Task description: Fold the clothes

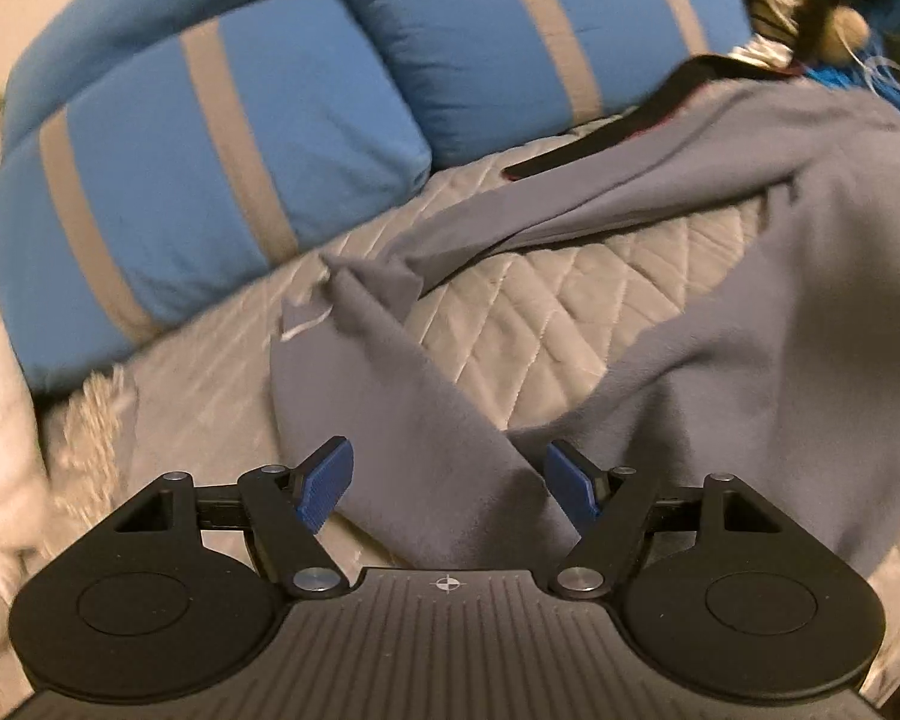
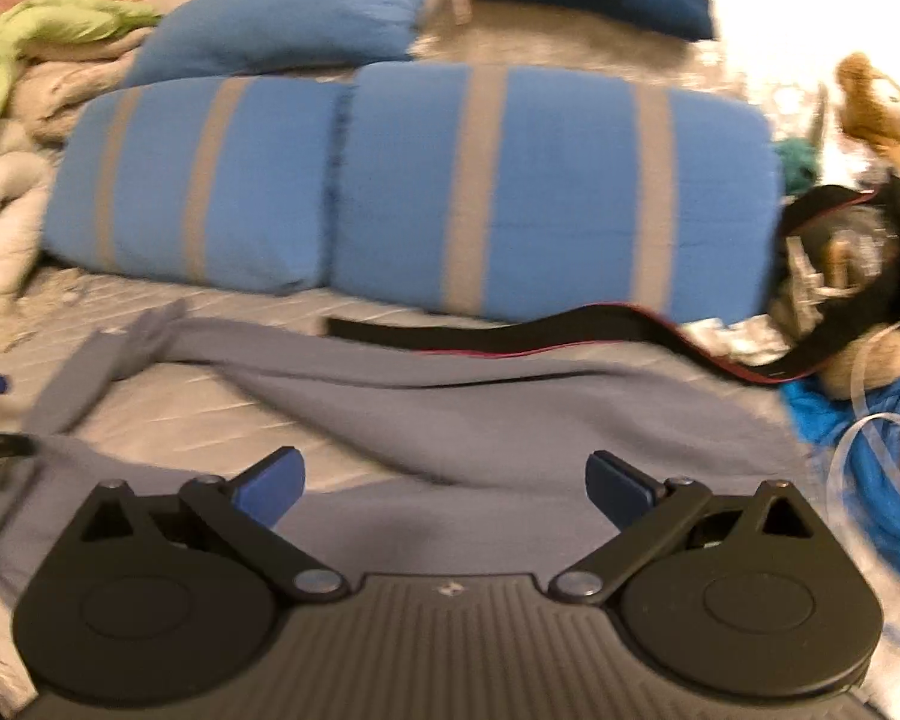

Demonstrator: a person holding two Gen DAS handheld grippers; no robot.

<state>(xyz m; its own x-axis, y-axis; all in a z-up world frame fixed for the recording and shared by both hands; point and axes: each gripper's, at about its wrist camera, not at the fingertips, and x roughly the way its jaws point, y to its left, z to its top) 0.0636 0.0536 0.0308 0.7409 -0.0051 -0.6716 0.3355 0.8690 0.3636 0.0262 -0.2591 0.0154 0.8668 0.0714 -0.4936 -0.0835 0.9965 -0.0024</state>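
Note:
A grey garment (image 1: 720,276) with a black waistband (image 1: 588,144) lies spread on a quilted bed. One leg or sleeve of it (image 1: 414,444) runs toward my left gripper (image 1: 450,483), which is open with the cloth lying between its blue pads, not pinched. In the right wrist view the same grey garment (image 2: 480,420) lies flat with its black band (image 2: 510,339) at the far edge. My right gripper (image 2: 444,489) is open just above the cloth and holds nothing.
Two blue pillows with grey stripes (image 2: 420,180) line the far side of the bed. A heap of clothes (image 2: 42,36) lies at the left. A stuffed toy (image 2: 876,114), dark items and a blue cable (image 2: 882,450) crowd the right. The quilted bedcover (image 1: 570,312) shows between the garment's folds.

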